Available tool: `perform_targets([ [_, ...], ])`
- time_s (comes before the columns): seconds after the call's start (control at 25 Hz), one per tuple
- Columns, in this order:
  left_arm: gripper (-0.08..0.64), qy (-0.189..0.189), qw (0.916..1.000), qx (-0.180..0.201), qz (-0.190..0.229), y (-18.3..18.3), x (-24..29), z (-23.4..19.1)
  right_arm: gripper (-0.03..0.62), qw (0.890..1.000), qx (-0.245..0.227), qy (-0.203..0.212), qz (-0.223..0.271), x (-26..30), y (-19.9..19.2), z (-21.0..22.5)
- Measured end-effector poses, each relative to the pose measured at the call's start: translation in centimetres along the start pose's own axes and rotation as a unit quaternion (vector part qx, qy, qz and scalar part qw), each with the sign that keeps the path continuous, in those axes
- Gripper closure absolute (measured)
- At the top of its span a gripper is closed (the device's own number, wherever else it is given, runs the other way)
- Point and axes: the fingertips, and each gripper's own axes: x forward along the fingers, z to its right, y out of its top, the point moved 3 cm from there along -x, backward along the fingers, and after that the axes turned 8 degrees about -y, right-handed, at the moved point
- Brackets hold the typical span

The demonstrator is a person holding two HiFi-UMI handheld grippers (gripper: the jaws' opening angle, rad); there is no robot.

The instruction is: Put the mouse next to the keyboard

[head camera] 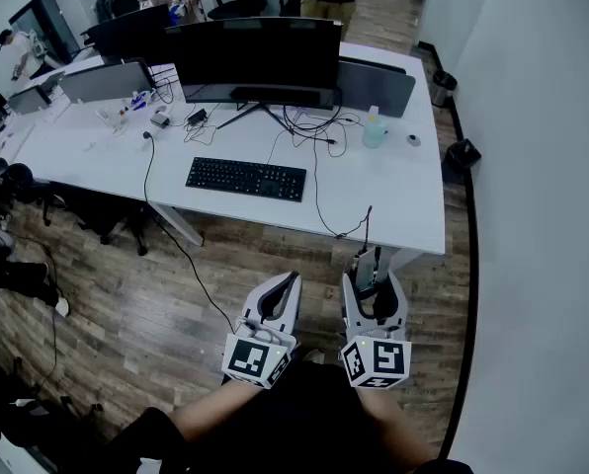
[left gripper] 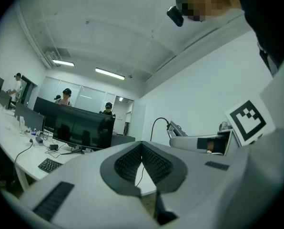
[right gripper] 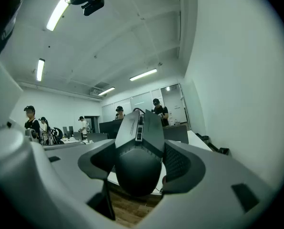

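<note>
A black wired mouse (right gripper: 138,173) sits nose-up between the jaws of my right gripper (right gripper: 141,149), which is shut on it. In the head view that gripper (head camera: 372,267) hangs over the wooden floor just in front of the white desk (head camera: 398,200), with the mouse's cable (head camera: 369,220) rising toward the desk edge. The black keyboard (head camera: 246,178) lies on the desk, ahead and to the left, in front of a wide monitor (head camera: 255,57). My left gripper (head camera: 291,278) is beside the right one, shut and holding nothing (left gripper: 142,144).
A clear bottle (head camera: 375,128) and tangled cables (head camera: 309,126) lie on the desk right of the keyboard. A white wall runs along the right, with two bins (head camera: 461,156) at its foot. Office chairs (head camera: 8,186) stand at the left and people at the back.
</note>
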Motion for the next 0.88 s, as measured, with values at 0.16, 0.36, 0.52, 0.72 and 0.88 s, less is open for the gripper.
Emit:
perform_targets([
  [0.16,0.557,0.002,1.0000,-0.008,-0.004,-0.4,-0.4,1.8,0.285,1.000,-0.005,0.010,-0.004,-1.0,-0.1,0.5],
  [0.36,0.557,0.012,0.9997,-0.017,-0.013,-1.3,-0.6,2.2,0.285,0.999,0.026,0.023,-0.002,-1.1,-0.3,0.8],
  [0.52,0.557,0.005,0.9994,-0.024,-0.025,-2.4,0.4,1.2,0.285,0.999,0.032,0.022,-0.012,0.0,-1.0,0.9],
  [0.72,0.557,-0.020,0.9986,-0.035,-0.035,-3.4,4.2,-0.4,0.285,0.999,0.029,0.006,-0.029,3.2,-1.5,1.6],
  [0.88,0.557,-0.033,0.9984,-0.037,-0.027,-2.6,8.0,-2.8,0.285,0.999,0.017,-0.010,-0.033,6.7,-1.1,2.1],
])
